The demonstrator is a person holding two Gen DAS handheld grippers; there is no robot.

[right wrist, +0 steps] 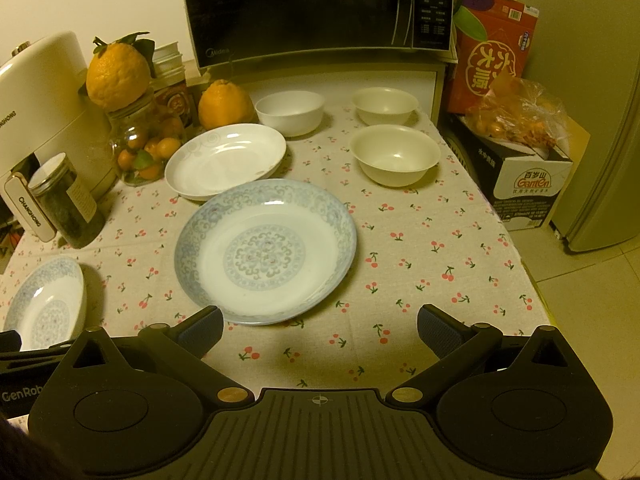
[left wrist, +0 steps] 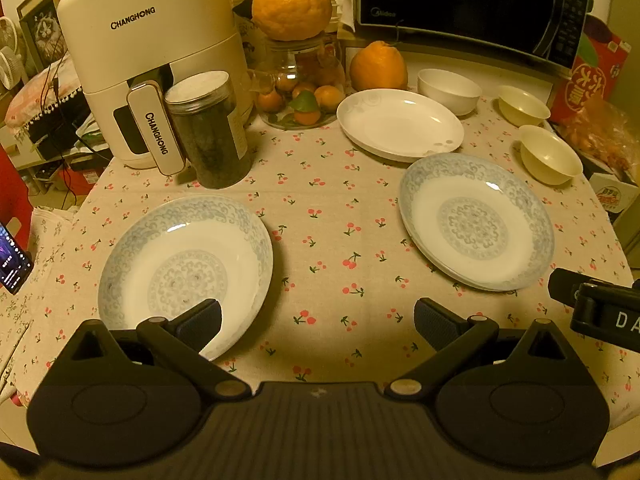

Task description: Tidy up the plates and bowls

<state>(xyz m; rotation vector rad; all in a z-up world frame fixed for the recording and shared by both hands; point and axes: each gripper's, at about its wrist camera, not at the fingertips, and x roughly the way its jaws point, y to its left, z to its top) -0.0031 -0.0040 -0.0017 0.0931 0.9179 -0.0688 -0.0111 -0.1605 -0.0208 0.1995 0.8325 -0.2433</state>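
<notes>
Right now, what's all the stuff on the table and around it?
Patterned plates: 2, blue and white, one front left, one middle.
Plain plate: 1, white, behind the middle one.
White bowl: 1, back.
Cream bowls: 2, right side, near and far.
Big oranges: 2, one on the fruit jar, one on the cloth.
Fruit jar: 1, glass.
Dark jar: 1, left.
Air fryer: 1, cream.
Microwave: 1, black.
Tablecloth: 1, cherry print.
Left tool, right tool: black, open, empty.
</notes>
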